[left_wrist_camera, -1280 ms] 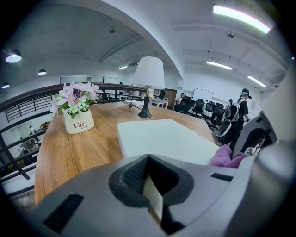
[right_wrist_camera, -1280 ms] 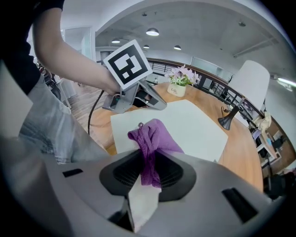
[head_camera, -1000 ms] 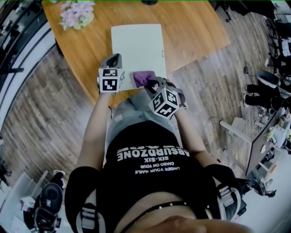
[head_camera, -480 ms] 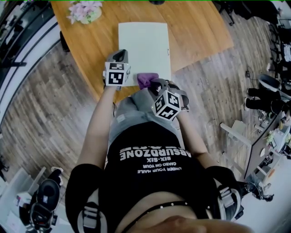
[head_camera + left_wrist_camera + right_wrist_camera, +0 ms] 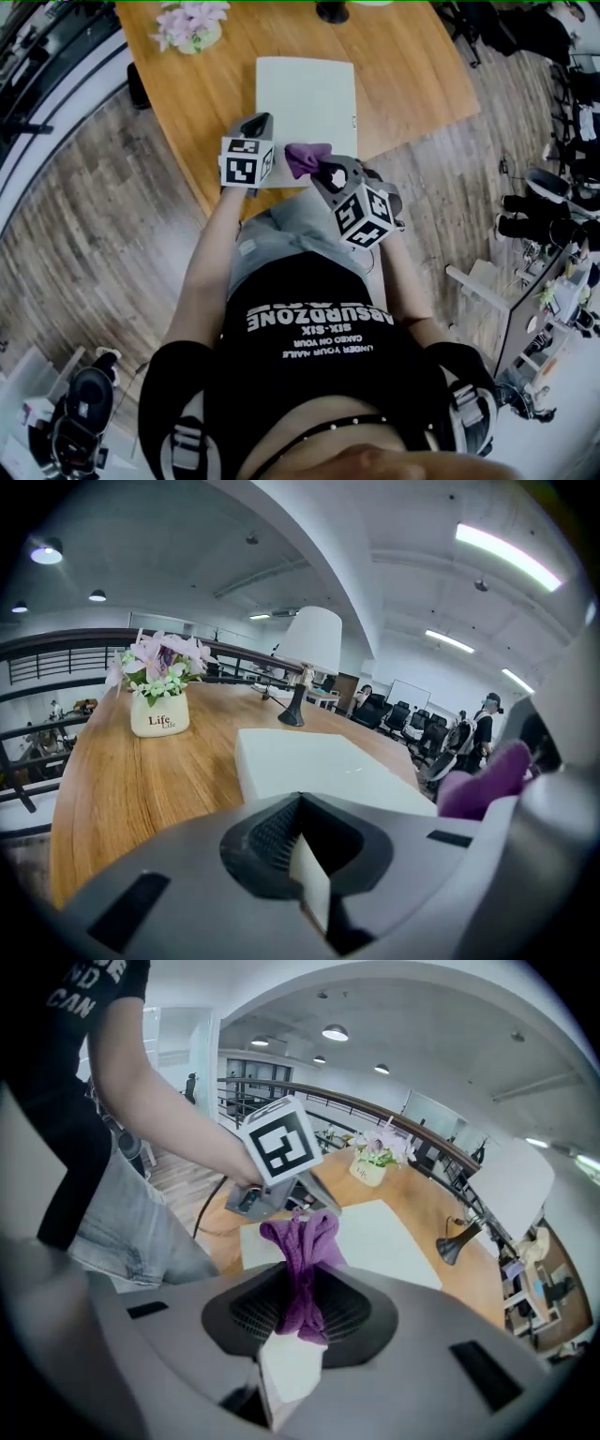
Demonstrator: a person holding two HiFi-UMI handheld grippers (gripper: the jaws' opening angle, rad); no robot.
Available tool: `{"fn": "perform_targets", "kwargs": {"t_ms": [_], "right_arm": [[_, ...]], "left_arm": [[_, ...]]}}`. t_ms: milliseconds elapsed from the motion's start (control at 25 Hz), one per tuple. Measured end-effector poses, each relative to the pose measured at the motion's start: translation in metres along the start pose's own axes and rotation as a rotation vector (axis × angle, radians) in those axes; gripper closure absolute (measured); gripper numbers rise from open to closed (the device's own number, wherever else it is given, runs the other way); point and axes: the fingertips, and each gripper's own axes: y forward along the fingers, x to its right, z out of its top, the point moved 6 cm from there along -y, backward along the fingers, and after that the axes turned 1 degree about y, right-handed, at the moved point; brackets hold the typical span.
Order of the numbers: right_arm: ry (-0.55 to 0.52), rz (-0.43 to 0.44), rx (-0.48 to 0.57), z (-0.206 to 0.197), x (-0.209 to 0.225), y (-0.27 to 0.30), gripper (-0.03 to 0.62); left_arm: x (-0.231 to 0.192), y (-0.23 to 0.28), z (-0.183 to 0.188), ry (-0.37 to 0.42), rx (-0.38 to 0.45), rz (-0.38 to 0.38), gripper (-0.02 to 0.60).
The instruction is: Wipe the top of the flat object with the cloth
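The right claw (image 5: 324, 170) is clamped shut on the purple cloth (image 5: 302, 1246), which bunches just ahead of its tips above the near edge of the white flat object (image 5: 305, 94) on the counter (image 5: 403, 66). The left claw (image 5: 260, 122), jaws together and empty, sits just left of it. Wiping seems barely started, with nearly the whole top ahead left to do

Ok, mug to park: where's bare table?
Bare wooden table right of the flat white board, and a strip between it and the white pot of pink flowers. Crowded at its near edge: left gripper, right gripper, purple cloth.
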Motion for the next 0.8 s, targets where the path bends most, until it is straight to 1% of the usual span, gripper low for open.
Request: {"fn": "perform_targets", "kwargs": {"t_ms": [200,440,520,600,720,800], "right_arm": [[-0.015,-0.103,0.029,0.033,0.055,0.008,0.491],[-0.016,-0.201,0.071,0.076,0.120,0.035,0.491],[-0.021,-0.214,0.069,0.088,0.137,0.049,0.491],[-0.027,-0.214,0.057,0.097,0.151,0.066,0.491],[-0.018,-0.202,0.017,0.101,0.165,0.093,0.491],[-0.011,-0.195,-0.014,0.102,0.171,0.112,0.491]], "left_arm": [[-0.014,-0.017,0.002,-0.012,0.017,-0.021,0.565],[-0.029,-0.031,0.006,-0.050,0.052,-0.077,0.565],[-0.032,-0.033,0.006,-0.061,0.055,-0.093,0.565],[-0.034,-0.032,0.005,-0.048,0.049,-0.100,0.565],[-0.036,-0.031,0.003,-0.021,0.030,-0.108,0.565],[-0.040,-0.029,-0.001,-0.026,0.026,-0.113,0.565]]}}
